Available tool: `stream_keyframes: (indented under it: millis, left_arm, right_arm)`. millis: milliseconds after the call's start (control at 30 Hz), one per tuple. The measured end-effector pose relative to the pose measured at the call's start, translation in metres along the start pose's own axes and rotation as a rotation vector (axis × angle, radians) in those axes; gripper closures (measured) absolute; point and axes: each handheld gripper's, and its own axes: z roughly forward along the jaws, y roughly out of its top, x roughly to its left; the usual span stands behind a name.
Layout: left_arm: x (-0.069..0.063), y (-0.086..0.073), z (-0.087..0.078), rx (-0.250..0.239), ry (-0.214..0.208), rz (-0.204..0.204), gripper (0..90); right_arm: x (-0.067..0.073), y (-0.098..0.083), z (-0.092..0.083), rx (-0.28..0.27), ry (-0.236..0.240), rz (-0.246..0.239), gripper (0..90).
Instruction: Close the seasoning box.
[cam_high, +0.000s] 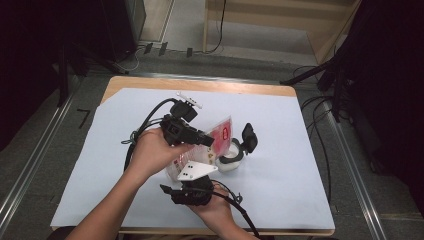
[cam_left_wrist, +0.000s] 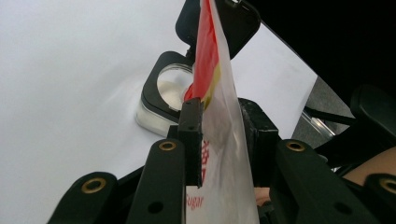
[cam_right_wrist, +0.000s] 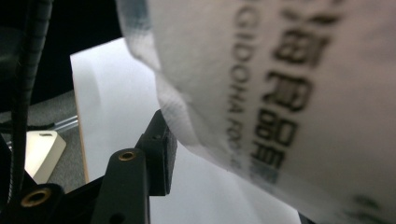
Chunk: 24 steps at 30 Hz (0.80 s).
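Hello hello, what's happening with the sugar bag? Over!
Left tool clamped on sugar bag, tilted over open container. Right tool below the bag, grip unclear. Nothing in the way.

White printed bag (cam_right_wrist: 289, 93) looming close, black jaw beside it, white table sheet (cam_right_wrist: 116, 93) behind.

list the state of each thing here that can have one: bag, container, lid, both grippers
sugar bag: held up off the table, tilted over the container
container: open, white contents inside
lid: flipped up, attached at the container's far side
left gripper: shut on the sugar bag
right gripper: under the bag's lower end, grip unclear
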Motion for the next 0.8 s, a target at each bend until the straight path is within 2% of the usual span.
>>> stream_keyframes:
  millis: [333,433,533,633,800]
  left_arm:
    - [0.007,-0.002,0.009,0.007,-0.008,-0.013,73.4]
    - [0.008,-0.002,0.012,0.015,-0.007,-0.005,73.3]
    - [0.009,-0.002,0.014,0.014,-0.010,-0.004,73.2]
    - [0.010,-0.003,0.016,0.015,-0.015,-0.003,72.8]
    - [0.008,-0.004,0.017,0.010,-0.004,0.018,76.4]
  right_arm:
    - [-0.001,-0.015,0.009,0.025,0.009,0.011,52.8]
    - [-0.001,-0.019,0.013,0.044,0.004,0.012,52.8]
    - [-0.004,-0.023,0.016,0.055,0.017,0.041,53.1]
    - [-0.007,-0.025,0.019,0.075,0.015,0.048,53.7]
    - [-0.008,-0.025,0.019,0.087,0.004,0.034,55.1]
